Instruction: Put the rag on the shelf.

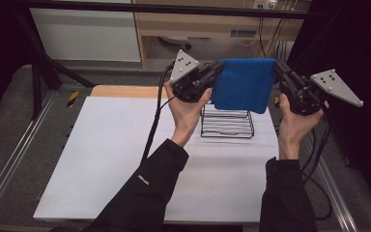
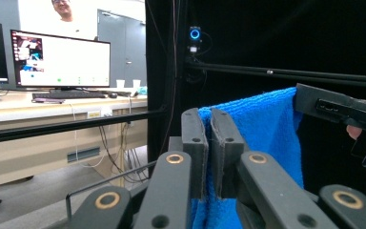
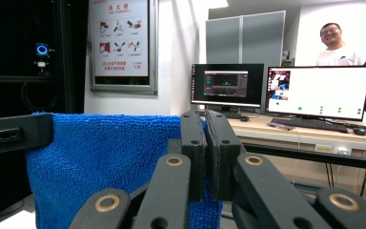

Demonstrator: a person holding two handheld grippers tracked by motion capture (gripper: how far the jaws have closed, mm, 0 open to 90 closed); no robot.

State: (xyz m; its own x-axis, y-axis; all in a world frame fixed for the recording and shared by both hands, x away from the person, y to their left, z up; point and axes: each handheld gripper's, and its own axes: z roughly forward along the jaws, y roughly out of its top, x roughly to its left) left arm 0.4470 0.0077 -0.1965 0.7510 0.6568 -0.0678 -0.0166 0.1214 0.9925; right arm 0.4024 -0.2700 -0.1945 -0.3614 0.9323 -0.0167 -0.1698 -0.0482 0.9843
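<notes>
1. Blue towel (image 1: 244, 84) hangs stretched between my two grippers, held up in the air above the far part of the table; its top edge runs level from one gripper to the other and its lower edge drops in front of the black wire rack (image 1: 227, 123).
2. I see open white surface on the near and left parts of the table (image 1: 111, 159), with nothing standing there; the rack sits toward the far right, just under and behind the towel.
3. My left gripper (image 1: 217, 67) has its jaws pressed together on the towel's upper left corner; in the left gripper view the blue cloth (image 2: 271, 129) is pinched between the two pads and falls away to the right.
4. My right gripper (image 1: 278, 67) is likewise clamped on the upper right corner; in the right gripper view the cloth (image 3: 109, 157) spreads leftward from the closed jaws to the other gripper's tip.
5. Both hands are raised, forearms in dark sleeves coming up from the near edge.
6. The table is covered by a white sheet, with a strip of bare wood (image 1: 125, 91) at its far edge and metal rails along both sides.
7. Beyond, the gripper views show desks with lit monitors (image 3: 321, 90), a wall poster (image 3: 120, 38) and black curtains.
</notes>
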